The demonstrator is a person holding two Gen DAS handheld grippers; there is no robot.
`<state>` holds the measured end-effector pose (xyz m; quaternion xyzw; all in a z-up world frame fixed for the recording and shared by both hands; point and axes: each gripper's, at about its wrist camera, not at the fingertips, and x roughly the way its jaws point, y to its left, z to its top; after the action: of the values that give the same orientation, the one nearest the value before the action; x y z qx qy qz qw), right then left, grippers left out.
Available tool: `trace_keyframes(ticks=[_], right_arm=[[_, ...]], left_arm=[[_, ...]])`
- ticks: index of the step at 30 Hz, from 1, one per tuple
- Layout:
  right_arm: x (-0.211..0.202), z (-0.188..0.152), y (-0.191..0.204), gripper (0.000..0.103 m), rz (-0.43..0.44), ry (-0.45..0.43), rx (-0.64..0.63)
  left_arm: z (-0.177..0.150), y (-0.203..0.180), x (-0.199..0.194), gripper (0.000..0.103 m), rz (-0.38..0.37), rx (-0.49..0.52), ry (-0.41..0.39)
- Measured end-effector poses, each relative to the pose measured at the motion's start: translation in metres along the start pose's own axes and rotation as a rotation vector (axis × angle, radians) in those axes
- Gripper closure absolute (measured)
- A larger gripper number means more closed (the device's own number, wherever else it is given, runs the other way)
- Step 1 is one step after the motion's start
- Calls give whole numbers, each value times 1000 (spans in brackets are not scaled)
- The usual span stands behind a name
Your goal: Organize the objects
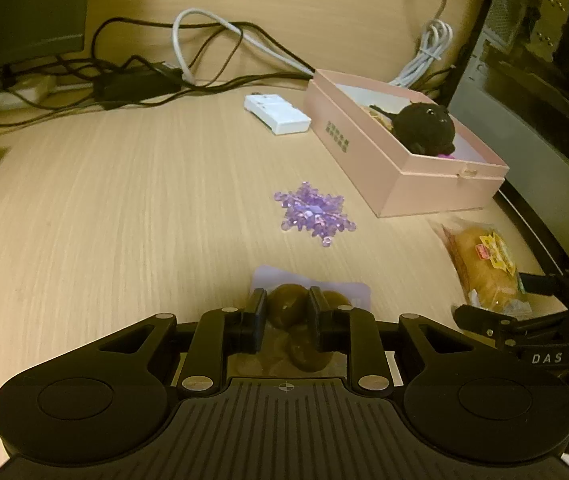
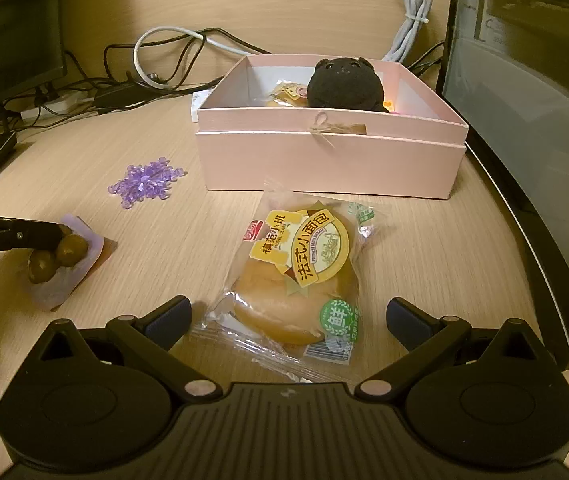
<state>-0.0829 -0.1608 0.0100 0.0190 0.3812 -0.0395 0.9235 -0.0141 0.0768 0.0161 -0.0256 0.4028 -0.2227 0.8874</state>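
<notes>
Left gripper (image 1: 286, 312) sits low over the desk (image 1: 124, 200), jaws nearly together and pinching a clear packet of brown round sweets (image 1: 288, 310) w/ a lilac backing; the packet lies flat on the desk. From the right wrist view the same packet (image 2: 60, 256) shows toward the desk's left side, black fingers (image 2: 32, 236) clamped on one sweet.

Right gripper (image 2: 288, 320) hovers w/ jaws spread wide, one pad on each side of a wrapped bread bun (image 2: 292, 276), pads not touching the wrapper. Bun lies just in front of the pink box (image 2: 324, 152), approx mid-desk toward the right edge.

Pink box is open-topped, w/ a black plush toy (image 2: 344, 84) inside at its rear, plus another small wrapped snack (image 2: 284, 94) beside it. Purple snowflake ornament (image 1: 314, 212) lies on bare desk, between the sweets packet and the box, apart from both. White flat device (image 1: 278, 114) lies just left of the box near the back edge. Cables (image 1: 144, 68) tangle along the back edge; a monitor (image 1: 24, 8) stands at the back-left corner.
</notes>
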Motion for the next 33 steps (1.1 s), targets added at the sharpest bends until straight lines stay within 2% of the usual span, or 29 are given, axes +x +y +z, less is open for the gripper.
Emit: trace_keyframes(ticks=[14, 17, 22, 29, 33], right_arm=[[5, 2, 0, 0, 0, -21, 3], [6, 3, 1, 0, 0, -21, 3], [8, 5, 0, 0, 7, -16, -8], [12, 9, -3, 0, 37, -19, -30], [12, 9, -4, 0, 34, -18, -31]], left_arm=[[9, -2, 8, 73, 54, 2, -6], [10, -3, 8, 73, 47, 54, -2], [13, -1, 11, 73, 36, 17, 5], [5, -8, 9, 73, 71, 18, -49], [9, -6, 9, 74, 69, -2, -26]])
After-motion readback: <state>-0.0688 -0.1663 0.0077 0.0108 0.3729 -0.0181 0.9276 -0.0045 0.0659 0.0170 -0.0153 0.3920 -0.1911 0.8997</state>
